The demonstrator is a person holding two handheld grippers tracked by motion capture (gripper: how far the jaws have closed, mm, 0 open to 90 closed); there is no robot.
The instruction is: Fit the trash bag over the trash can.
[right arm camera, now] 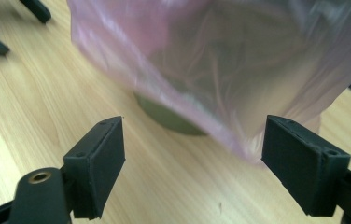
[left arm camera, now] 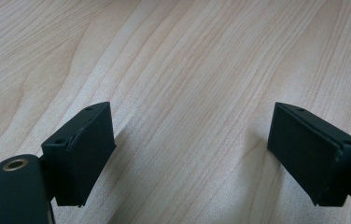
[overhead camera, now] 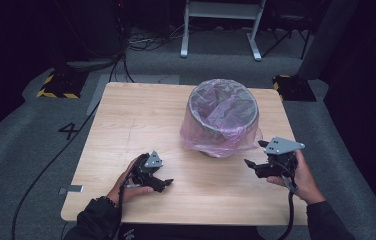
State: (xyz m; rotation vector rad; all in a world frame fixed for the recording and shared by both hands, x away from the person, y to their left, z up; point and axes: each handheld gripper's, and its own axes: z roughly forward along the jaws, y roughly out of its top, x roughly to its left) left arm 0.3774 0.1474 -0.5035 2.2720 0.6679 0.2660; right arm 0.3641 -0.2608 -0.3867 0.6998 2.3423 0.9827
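Observation:
A grey bin (overhead camera: 223,117) lined with a pink plastic bag (overhead camera: 211,140) stands on the wooden table (overhead camera: 126,120), right of centre. The bag drapes over the rim and hangs down the outside. My left gripper (overhead camera: 166,184) rests low on the table at the front left, open, with bare wood between its jaws (left arm camera: 192,144). My right gripper (overhead camera: 255,156) is held at the front right of the bin, open and pointing at it. In the right gripper view the bag's hanging edge (right arm camera: 239,140) and the bin's base (right arm camera: 173,119) lie just beyond the right gripper (right arm camera: 192,158).
The table's front edge (overhead camera: 186,220) runs close to both hands. A white metal frame (overhead camera: 221,25) stands on the floor beyond the table, with cables beside it. Two black-and-yellow striped bases (overhead camera: 58,85) flank the table's far corners.

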